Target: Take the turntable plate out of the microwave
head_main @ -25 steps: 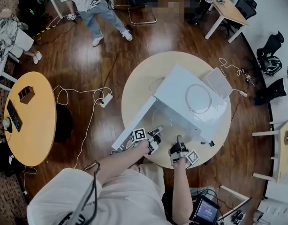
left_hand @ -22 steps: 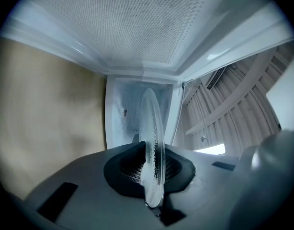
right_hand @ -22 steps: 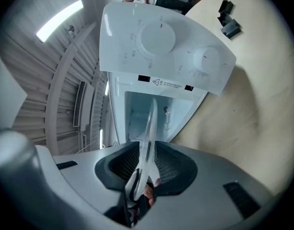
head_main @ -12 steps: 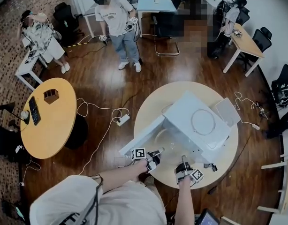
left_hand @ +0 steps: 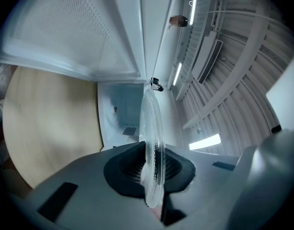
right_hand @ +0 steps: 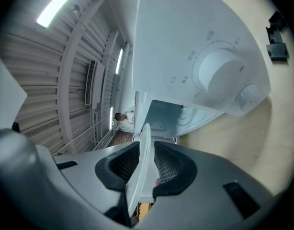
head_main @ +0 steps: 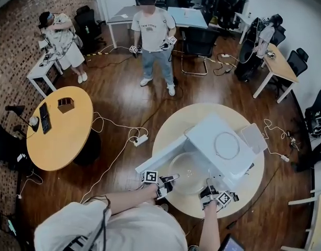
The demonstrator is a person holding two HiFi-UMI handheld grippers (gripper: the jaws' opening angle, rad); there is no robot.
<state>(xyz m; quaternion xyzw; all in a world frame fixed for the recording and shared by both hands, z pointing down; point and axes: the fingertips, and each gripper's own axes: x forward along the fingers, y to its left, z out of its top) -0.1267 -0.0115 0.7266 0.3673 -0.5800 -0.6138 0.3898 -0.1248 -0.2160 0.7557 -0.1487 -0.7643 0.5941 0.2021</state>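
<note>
The turntable plate (head_main: 189,172) hangs roughly flat just in front of the open cavity, above the near edge of the round table (head_main: 171,120). It is carried by its rim on two opposite sides, most likely so that the clear glass is balanced and cannot tip. The white microwave (head_main: 223,149) sits toward the table's near-right edge. Its door (head_main: 159,158) is swung wide to the left, which leaves room to draw the plate straight out. The left gripper (head_main: 169,180) is clamped on the plate's left rim and the right gripper (head_main: 209,189) on its right rim; each gripper view shows glass pinched edge-on between the pads. Both forearms reach forward, with the grippers pointing about level toward the cavity.
</note>
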